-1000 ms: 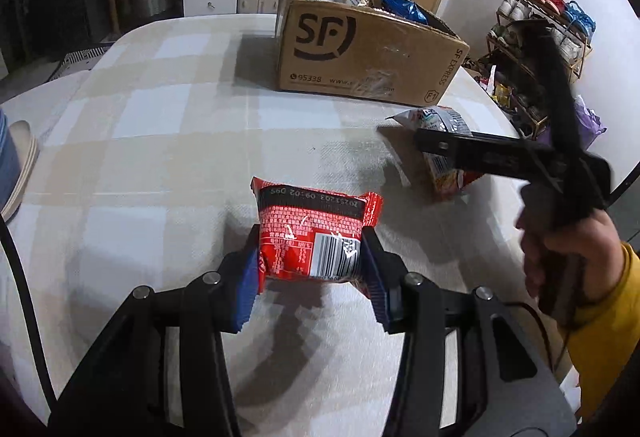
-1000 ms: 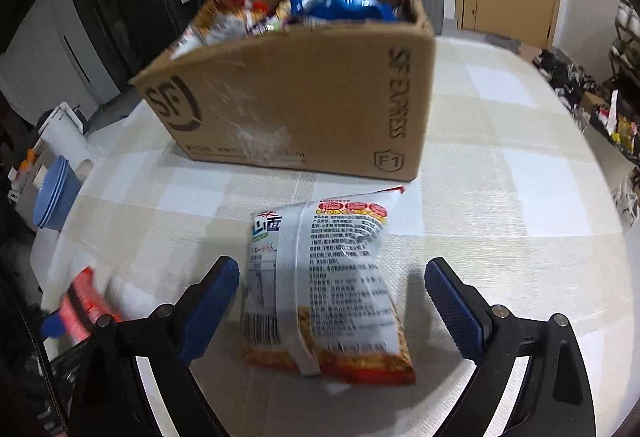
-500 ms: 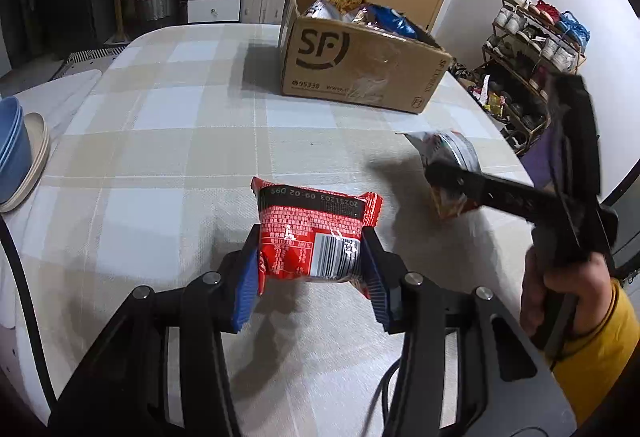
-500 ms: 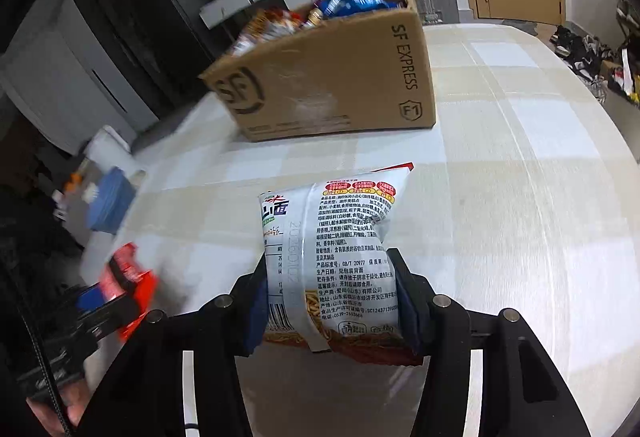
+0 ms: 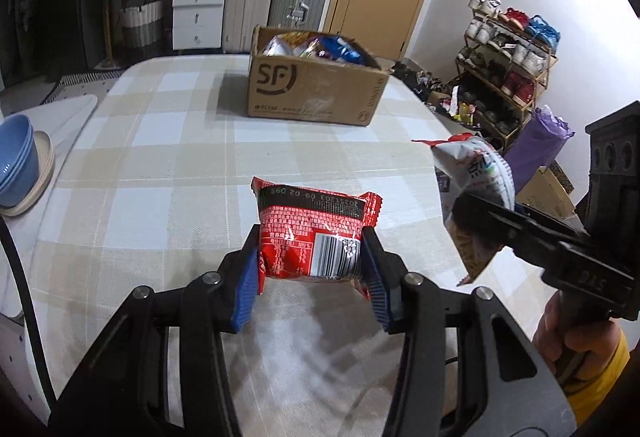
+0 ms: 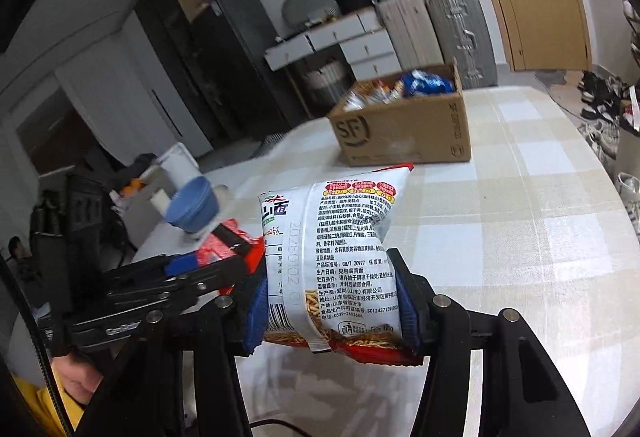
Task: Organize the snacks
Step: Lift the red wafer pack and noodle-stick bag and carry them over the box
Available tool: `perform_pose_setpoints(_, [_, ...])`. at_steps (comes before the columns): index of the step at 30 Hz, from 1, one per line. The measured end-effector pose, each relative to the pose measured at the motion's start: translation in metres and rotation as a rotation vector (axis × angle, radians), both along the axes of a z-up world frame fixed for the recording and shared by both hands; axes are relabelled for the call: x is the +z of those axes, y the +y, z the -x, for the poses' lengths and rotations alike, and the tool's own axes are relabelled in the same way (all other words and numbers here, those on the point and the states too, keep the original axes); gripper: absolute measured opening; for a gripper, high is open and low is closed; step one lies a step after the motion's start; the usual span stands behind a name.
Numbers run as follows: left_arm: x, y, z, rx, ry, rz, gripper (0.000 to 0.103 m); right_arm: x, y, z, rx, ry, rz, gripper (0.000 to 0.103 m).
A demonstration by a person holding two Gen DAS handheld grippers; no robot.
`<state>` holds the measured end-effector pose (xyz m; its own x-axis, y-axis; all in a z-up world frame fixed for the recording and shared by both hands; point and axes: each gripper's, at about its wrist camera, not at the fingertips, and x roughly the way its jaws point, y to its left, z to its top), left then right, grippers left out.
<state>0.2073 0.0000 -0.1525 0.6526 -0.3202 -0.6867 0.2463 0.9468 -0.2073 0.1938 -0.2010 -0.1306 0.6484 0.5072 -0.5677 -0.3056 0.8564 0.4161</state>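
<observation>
The left gripper (image 5: 312,277) holds a red snack packet (image 5: 314,233) between its blue fingers (image 5: 246,287), pressed in on both sides. The packet is lifted above the checked counter (image 5: 160,157), its sealed top edge pointing away toward the far cardboard box (image 5: 316,89); it is squarish, slightly longer side to side across the fingers.

The right gripper (image 6: 332,311) is clamped on a white noodle-snack bag (image 6: 336,253), its fingers (image 6: 408,311) squeezing the bag's lower part. The bag's long axis runs away from the gripper, red top corner toward the box (image 6: 404,133), back label facing up. It too hangs clear of the counter, to the right of the red packet. The open box, at the far middle of the counter, is full of snack packs. Blue bowls (image 5: 16,161) sit at the left edge.
</observation>
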Motion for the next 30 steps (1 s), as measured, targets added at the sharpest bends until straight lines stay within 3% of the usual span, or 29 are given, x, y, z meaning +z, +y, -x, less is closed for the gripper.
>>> perform_pose_setpoints(6, [0.019,0.000,0.028,-0.005,-0.031,0.016,0.043,0.009,0.002,0.028,0.010,-0.036,-0.014,0.054])
perform_pose_setpoints(14, [0.024,-0.007,0.051,-0.031,-0.033,0.020,0.044,-0.014,0.008,0.031,0.027,0.027,-0.011,0.054])
perform_pose_setpoints(30, [-0.004,0.001,0.019,-0.027,0.035,0.016,0.044,-0.034,0.006,0.009,0.008,0.065,-0.039,0.054])
